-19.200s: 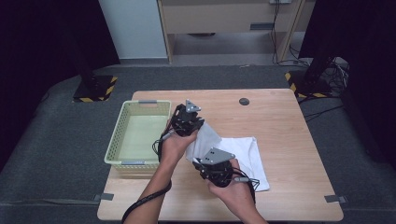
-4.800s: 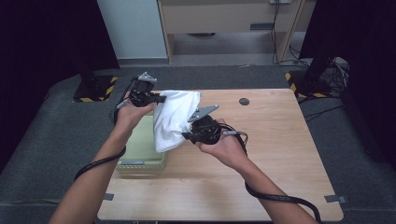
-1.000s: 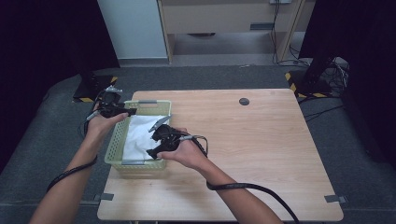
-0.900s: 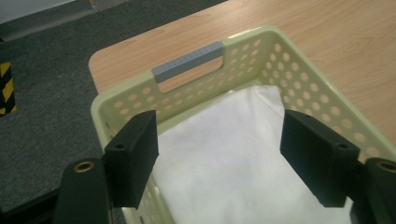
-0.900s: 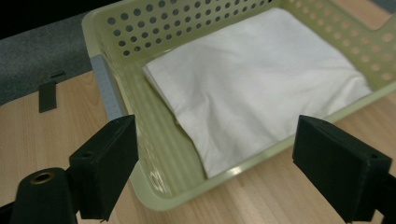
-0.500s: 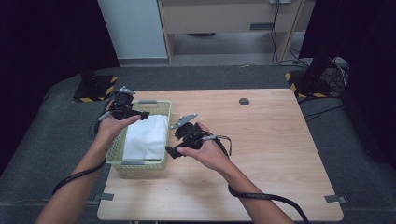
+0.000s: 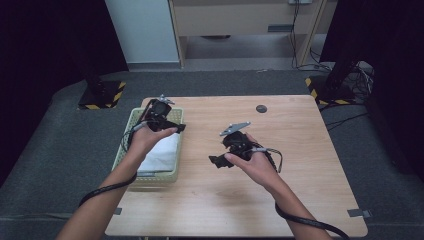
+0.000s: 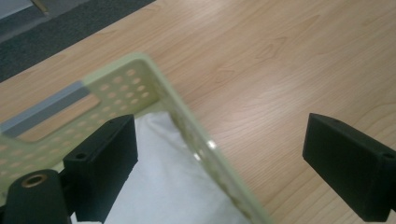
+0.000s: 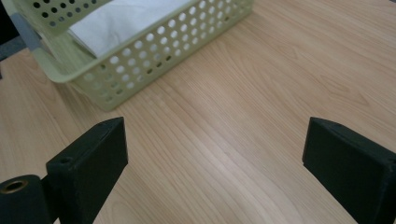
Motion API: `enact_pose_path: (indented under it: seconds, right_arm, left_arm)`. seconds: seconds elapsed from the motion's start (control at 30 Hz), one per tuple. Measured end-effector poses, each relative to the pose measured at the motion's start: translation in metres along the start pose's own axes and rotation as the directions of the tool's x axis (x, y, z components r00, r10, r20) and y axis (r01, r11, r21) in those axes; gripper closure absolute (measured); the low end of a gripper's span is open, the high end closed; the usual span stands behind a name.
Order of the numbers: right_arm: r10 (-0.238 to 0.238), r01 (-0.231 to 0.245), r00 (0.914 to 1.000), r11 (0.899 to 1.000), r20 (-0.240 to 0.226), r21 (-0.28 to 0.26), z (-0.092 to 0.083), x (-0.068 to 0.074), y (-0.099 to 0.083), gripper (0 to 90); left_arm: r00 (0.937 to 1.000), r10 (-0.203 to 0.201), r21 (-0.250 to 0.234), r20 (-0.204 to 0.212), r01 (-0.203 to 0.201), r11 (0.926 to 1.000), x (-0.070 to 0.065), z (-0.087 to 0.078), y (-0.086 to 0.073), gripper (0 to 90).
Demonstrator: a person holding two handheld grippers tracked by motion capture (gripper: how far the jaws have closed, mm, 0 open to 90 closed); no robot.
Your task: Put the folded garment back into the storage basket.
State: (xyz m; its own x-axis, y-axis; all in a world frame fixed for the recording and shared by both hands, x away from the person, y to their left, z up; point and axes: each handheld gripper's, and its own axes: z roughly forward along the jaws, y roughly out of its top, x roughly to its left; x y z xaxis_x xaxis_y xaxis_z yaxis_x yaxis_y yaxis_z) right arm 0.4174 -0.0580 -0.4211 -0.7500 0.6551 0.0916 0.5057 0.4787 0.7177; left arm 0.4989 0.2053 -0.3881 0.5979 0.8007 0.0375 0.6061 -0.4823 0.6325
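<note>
A folded white cloth (image 7: 161, 154) lies inside the pale green perforated basket (image 7: 124, 150) at the table's left side. My left gripper (image 7: 176, 128) hovers over the basket's far right corner, open, its jaws just having widened, with nothing between them. In the left gripper view the open left gripper (image 8: 222, 156) straddles the basket rim (image 8: 173, 103), with the cloth (image 8: 159, 189) below. My right gripper (image 7: 218, 161) is over bare wood right of the basket, open and empty after widening. From the right gripper (image 9: 212, 158), the basket (image 9: 154, 60) and cloth (image 9: 121, 18) lie ahead.
A small dark round disc (image 7: 261, 108) sits near the table's (image 7: 300, 175) far edge. Black stand bases with yellow-black stripes (image 7: 102, 95) rest on the grey floor left and right of the table. Bare wood stretches to the right and front.
Both grippers have let go of the cloth, which now lies flat in the basket. Both hands have moved rightward, the right one off the basket onto open table, and both jaws have widened.
</note>
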Motion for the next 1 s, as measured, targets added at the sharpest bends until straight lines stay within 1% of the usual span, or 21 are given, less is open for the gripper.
enact_pose_path:
  seconds: [0.03, 0.07, 0.1, 0.13, 0.17, 0.2, 0.23, 0.27, 0.3, 0.33, 0.37, 0.4, 0.47, 0.6, 0.63, 0.7, 0.77, 0.83, 0.87, 0.9, 1.0]
  right_arm:
    - [0.008, -0.008, 0.9999, 1.000, 0.007, 0.005, -0.003, -0.004, -0.004, 6.6]
    - [0.026, -0.026, 0.9993, 1.000, 0.028, 0.012, -0.009, -0.013, -0.013, 6.7]
    - [0.026, -0.026, 0.9993, 1.000, 0.028, 0.012, -0.009, -0.013, -0.013, 6.7]
    - [0.041, -0.042, 0.9982, 0.999, 0.043, 0.009, -0.013, -0.019, -0.020, 6.7]
    - [0.055, -0.056, 0.9972, 0.998, 0.050, 0.010, -0.015, -0.023, -0.024, 6.7]
    - [0.055, -0.056, 0.9972, 0.998, 0.050, 0.010, -0.015, -0.023, -0.024, 6.7]
    - [0.065, -0.066, 0.9962, 0.998, 0.058, 0.008, -0.017, -0.027, -0.029, 6.7]
    - [0.090, -0.091, 0.9928, 0.996, 0.079, 0.003, -0.022, -0.034, -0.039, 6.7]
    - [0.090, -0.091, 0.9928, 0.996, 0.079, 0.003, -0.022, -0.034, -0.039, 6.7]
    - [0.105, -0.106, 0.9900, 0.994, 0.094, 0.000, -0.026, -0.038, -0.048, 6.7]
    - [0.105, -0.106, 0.9900, 0.994, 0.094, 0.000, -0.026, -0.038, -0.048, 6.7]
    - [0.111, -0.111, 0.9885, 0.994, 0.103, -0.002, -0.028, -0.041, -0.052, 6.7]
    - [0.130, -0.131, 0.9842, 0.991, 0.120, 0.000, -0.032, -0.047, -0.064, 6.6]
    - [0.177, -0.179, 0.9728, 0.984, 0.149, 0.001, -0.037, -0.059, -0.085, 6.5]
    - [0.184, -0.187, 0.9706, 0.982, 0.155, 0.001, -0.038, -0.062, -0.089, 6.6]
    - [0.208, -0.211, 0.9631, 0.977, 0.171, 0.003, -0.038, -0.068, -0.101, 6.6]
    - [0.221, -0.226, 0.9573, 0.974, 0.187, 0.007, -0.039, -0.072, -0.110, 6.5]
    - [0.235, -0.242, 0.9519, 0.970, 0.197, 0.010, -0.040, -0.077, -0.119, 6.5]
    - [0.241, -0.250, 0.9482, 0.968, 0.207, 0.019, -0.040, -0.080, -0.127, 6.5]
    - [0.247, -0.257, 0.9461, 0.966, 0.210, 0.019, -0.040, -0.081, -0.131, 6.5]
    - [0.264, -0.278, 0.9393, 0.960, 0.219, 0.035, -0.038, -0.086, -0.144, 6.5]
  left_arm:
    - [1.0000, 0.007, 0.007, 0.006, -0.007, 1.0000, -0.007, 0.004, 0.002, 9.6]
    - [0.9997, 0.020, 0.012, 0.012, -0.020, 0.9997, -0.017, 0.007, 0.004, 9.5]
    - [0.9997, 0.020, 0.012, 0.012, -0.020, 0.9997, -0.017, 0.007, 0.004, 9.5]
    - [0.9991, 0.039, 0.008, 0.017, -0.040, 0.9992, -0.029, 0.009, 0.007, 9.5]
    - [0.9986, 0.048, 0.004, 0.021, -0.048, 0.9988, -0.035, 0.010, 0.009, 9.5]
    - [0.9986, 0.048, 0.004, 0.021, -0.048, 0.9988, -0.035, 0.010, 0.009, 9.5]
    - [0.9979, 0.059, 0.003, 0.027, -0.059, 0.9982, -0.041, 0.010, 0.011, 9.3]
    - [0.9958, 0.082, 0.001, 0.040, -0.082, 0.9966, -0.053, 0.011, 0.014, 9.2]
    - [0.9958, 0.082, 0.001, 0.040, -0.082, 0.9966, -0.053, 0.011, 0.014, 9.2]
    - [0.9936, 0.098, -0.012, 0.056, -0.098, 0.9952, -0.066, 0.012, 0.016, 9.2]
    - [0.9936, 0.098, -0.012, 0.056, -0.098, 0.9952, -0.066, 0.012, 0.016, 9.3]
    - [0.9909, 0.116, -0.010, 0.069, -0.115, 0.9933, -0.076, 0.015, 0.016, 9.3]
    - [0.9879, 0.132, -0.003, 0.082, -0.132, 0.9912, -0.088, 0.020, 0.015, 9.3]
    - [0.9843, 0.144, -0.002, 0.102, -0.144, 0.9895, -0.107, 0.031, 0.013, 9.3]
    - [0.9834, 0.145, -0.001, 0.110, -0.146, 0.9894, -0.114, 0.036, 0.011, 9.3]
    - [0.9810, 0.151, 0.004, 0.121, -0.153, 0.9882, -0.124, 0.045, 0.008, 9.3]
    - [0.9788, 0.167, 0.006, 0.118, -0.169, 0.9856, -0.133, 0.053, 0.004, 9.4]
    - [0.9764, 0.181, 0.005, 0.117, -0.183, 0.9831, -0.142, 0.064, -0.005, 10.2]
    - [0.9761, 0.178, 0.013, 0.124, -0.181, 0.9834, -0.146, 0.073, -0.012, 10.1]
    - [0.9765, 0.171, 0.019, 0.131, -0.175, 0.9845, -0.149, 0.078, -0.017, 10.1]
    - [0.9777, 0.152, 0.001, 0.145, -0.154, 0.9881, -0.155, 0.089, -0.028, 9.9]
